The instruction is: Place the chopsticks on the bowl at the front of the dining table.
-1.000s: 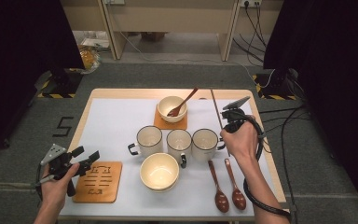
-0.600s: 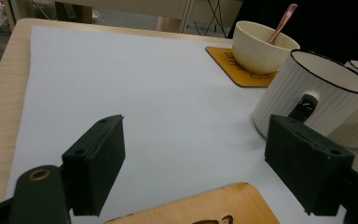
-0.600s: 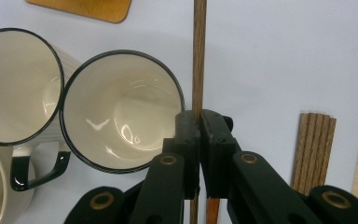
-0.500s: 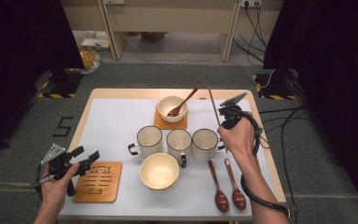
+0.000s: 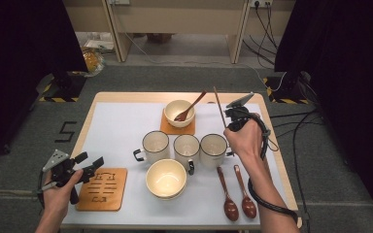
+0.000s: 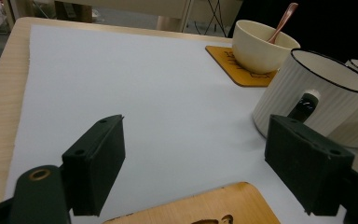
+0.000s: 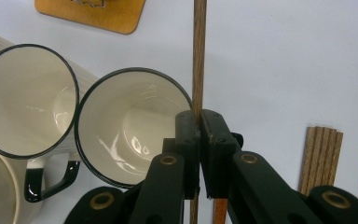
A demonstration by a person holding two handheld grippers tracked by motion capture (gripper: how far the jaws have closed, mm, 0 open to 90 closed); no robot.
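My right gripper (image 5: 233, 116) hovers over the table's right side, beside the rightmost mug (image 5: 212, 149), and is shut on a thin wooden chopstick (image 5: 218, 103). In the right gripper view the chopstick (image 7: 198, 56) runs straight up from the closed jaws, past the rim of a white mug (image 7: 135, 126). Open and holding nothing, my left gripper (image 5: 90, 162) sits at the front left, by the near wooden coaster (image 5: 102, 188). In the left gripper view the left gripper (image 6: 200, 158) has bare white mat between its jaws and the coaster's edge (image 6: 205, 210) just below.
Three black-rimmed mugs stand in a row mid-table, the leftmost (image 5: 154, 144) nearest my left gripper. A bowl (image 5: 179, 112) with a spoon sits on a far coaster (image 5: 167, 127). Another bowl (image 5: 165, 178) stands near the front. Two spoons (image 5: 237, 194) lie front right. More chopsticks (image 7: 321, 158) lie beside the mat.
My right hand has shifted slightly up the picture and left with the chopstick still gripped. The left hand has stayed where it was.
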